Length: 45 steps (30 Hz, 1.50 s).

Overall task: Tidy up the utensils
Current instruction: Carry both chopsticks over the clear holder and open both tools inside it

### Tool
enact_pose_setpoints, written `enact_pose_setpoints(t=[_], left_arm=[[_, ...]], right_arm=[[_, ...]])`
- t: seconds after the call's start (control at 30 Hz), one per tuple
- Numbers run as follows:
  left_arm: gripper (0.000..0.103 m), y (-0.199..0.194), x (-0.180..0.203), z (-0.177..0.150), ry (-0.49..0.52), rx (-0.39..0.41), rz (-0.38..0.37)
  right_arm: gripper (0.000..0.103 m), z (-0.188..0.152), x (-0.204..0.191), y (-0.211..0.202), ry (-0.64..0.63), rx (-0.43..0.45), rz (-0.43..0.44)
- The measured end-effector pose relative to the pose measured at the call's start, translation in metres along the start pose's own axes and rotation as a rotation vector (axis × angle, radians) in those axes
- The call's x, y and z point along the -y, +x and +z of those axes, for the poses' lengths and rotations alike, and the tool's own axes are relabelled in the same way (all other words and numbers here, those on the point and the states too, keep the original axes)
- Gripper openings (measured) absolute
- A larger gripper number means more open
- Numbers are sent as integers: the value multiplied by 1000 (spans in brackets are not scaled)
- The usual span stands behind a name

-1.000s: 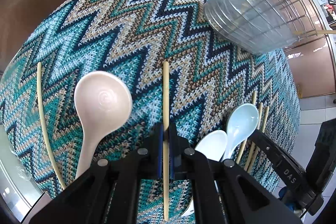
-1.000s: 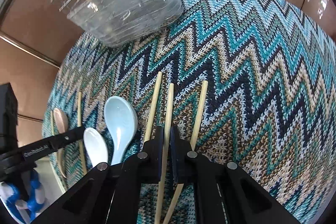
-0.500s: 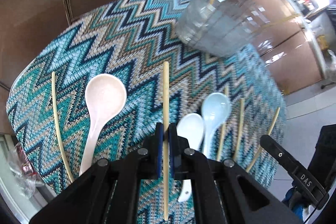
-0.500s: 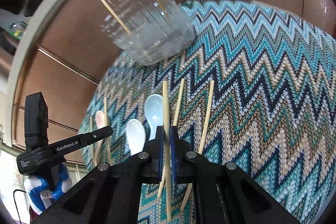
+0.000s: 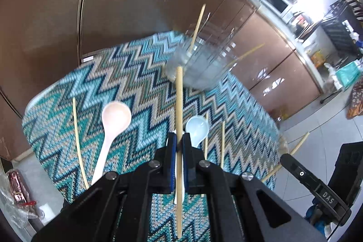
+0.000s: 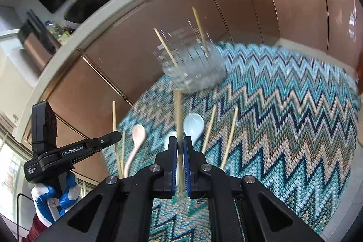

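My left gripper (image 5: 179, 137) is shut on a bamboo chopstick (image 5: 179, 106), held in the air above the zigzag cloth. Its tip points toward a clear plastic holder (image 5: 199, 69) that has chopsticks standing in it. My right gripper (image 6: 179, 142) is shut on another chopstick (image 6: 178, 110), also aimed at the holder (image 6: 192, 67). On the cloth lie a pink spoon (image 5: 115, 117), a light blue spoon (image 5: 197, 128), and a white spoon (image 6: 170, 135) half hidden behind the fingers. Loose chopsticks (image 6: 230, 135) lie beside the spoons, and one more chopstick (image 5: 77, 140) lies at the far left.
The zigzag tablecloth (image 6: 283, 117) covers a small table set against brown cabinet doors (image 5: 136, 3). In the right wrist view a blue and white gloved hand (image 6: 56, 196) holds the left gripper. Grey floor (image 5: 317, 128) lies past the table's edge.
Both grippers have risen off the cloth, each with its chopstick, and tilted up. The table and the holder now look smaller and farther below.
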<state>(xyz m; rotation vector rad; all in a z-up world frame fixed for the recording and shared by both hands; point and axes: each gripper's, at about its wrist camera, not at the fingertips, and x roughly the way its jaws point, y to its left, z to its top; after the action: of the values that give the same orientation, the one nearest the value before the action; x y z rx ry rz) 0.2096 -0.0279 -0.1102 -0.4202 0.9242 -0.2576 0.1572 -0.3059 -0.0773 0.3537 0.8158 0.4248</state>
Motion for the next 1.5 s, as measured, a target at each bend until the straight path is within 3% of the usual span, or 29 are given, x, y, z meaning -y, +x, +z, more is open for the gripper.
enact_pose_setpoints(t=[0.4, 0.63, 0.77, 1.03, 1.27, 1.3, 1.4, 1.43, 1.5], left_arm=[[4, -50, 43, 77, 71, 275, -52], [4, -47, 67, 145, 66, 489, -72], [4, -24, 81, 170, 77, 596, -41], [5, 67, 88, 190, 114, 636, 71], [6, 124, 81, 177, 153, 606, 140], [9, 128, 81, 176, 159, 603, 149], [31, 129, 77, 170, 152, 589, 139], [33, 126, 76, 169, 148, 592, 135], [34, 118, 76, 166, 152, 602, 136]], right_arm=[[6, 70, -44, -28, -142, 207, 51], [6, 130, -57, -22, -250, 377, 25], [6, 155, -53, 0, -297, 442, -25], [6, 182, -19, 75, -315, 448, -90], [7, 167, 8, 128, -314, 384, -95], [7, 165, 11, 133, -309, 375, -97], [22, 159, 14, 133, -311, 376, -109], [29, 159, 15, 132, -306, 376, -109], [31, 156, 11, 123, -310, 385, -116]])
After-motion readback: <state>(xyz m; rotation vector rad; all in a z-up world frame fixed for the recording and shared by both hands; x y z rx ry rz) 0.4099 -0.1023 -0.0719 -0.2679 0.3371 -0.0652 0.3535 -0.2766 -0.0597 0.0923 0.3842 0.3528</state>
